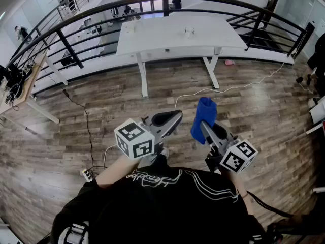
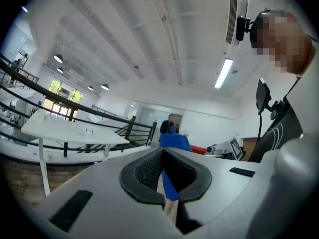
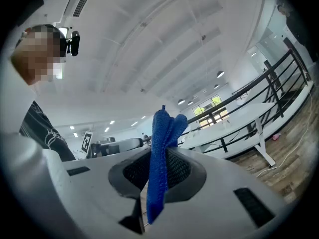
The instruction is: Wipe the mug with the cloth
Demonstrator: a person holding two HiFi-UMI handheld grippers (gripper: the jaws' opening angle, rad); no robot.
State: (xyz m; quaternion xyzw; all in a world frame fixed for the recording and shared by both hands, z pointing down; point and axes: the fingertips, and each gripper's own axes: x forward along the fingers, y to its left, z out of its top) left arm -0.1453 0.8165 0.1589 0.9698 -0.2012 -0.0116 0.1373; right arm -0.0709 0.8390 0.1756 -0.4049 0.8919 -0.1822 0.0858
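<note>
Right tongs (image 1: 207,127) are pinching the cloth (image 1: 204,115), its fold sticking out ahead; left tongs (image 1: 174,116) are pressing together, empty. Table (image 1: 152,40) is standing well ahead: probably worth gripping firmly.

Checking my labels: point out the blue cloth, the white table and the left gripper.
blue cloth (image 1: 204,117), head view: middle of the bunch.
white table (image 1: 162,37), head view: bare part of its top.
left gripper (image 1: 176,116), head view: tip of its shut jaws.
</note>
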